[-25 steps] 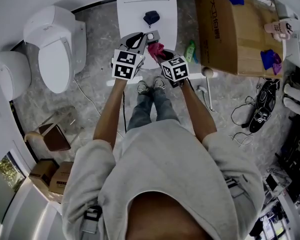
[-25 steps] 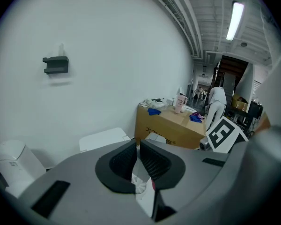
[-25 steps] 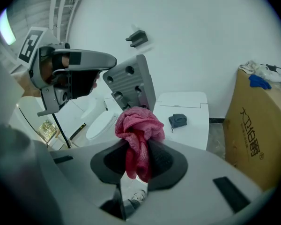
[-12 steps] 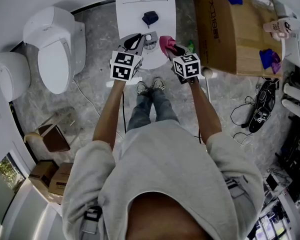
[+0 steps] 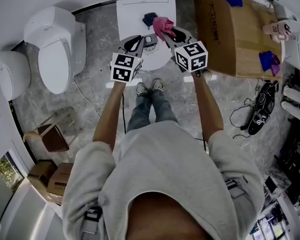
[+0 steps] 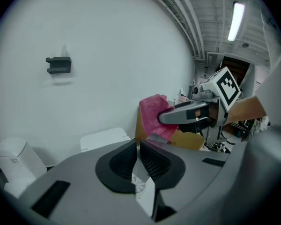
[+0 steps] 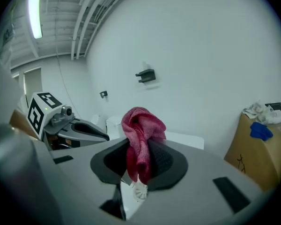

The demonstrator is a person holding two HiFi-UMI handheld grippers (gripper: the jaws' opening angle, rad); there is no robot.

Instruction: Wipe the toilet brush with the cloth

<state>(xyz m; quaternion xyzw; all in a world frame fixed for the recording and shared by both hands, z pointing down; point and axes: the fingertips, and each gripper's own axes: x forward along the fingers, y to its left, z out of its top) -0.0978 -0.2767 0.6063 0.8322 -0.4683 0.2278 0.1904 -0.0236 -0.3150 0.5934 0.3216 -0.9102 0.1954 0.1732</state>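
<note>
My right gripper is shut on a pink cloth, which bunches up between its pads and sticks out above them. It hangs over the front of a white table. Just behind the cloth, a small dark blue object lies on that table, partly hidden; I cannot tell what it is. My left gripper is to the left, a little nearer to me, its pads together with nothing between them. In the left gripper view the right gripper and cloth are close ahead.
A white toilet stands at the left and another white fixture further left. A large cardboard box with blue rags on it is at the right. Cables and shoes lie on the floor. Small boxes sit lower left.
My right gripper has carried the pink cloth away from me and slightly right, from beside the left gripper to over the white table. The left gripper has hardly moved.
</note>
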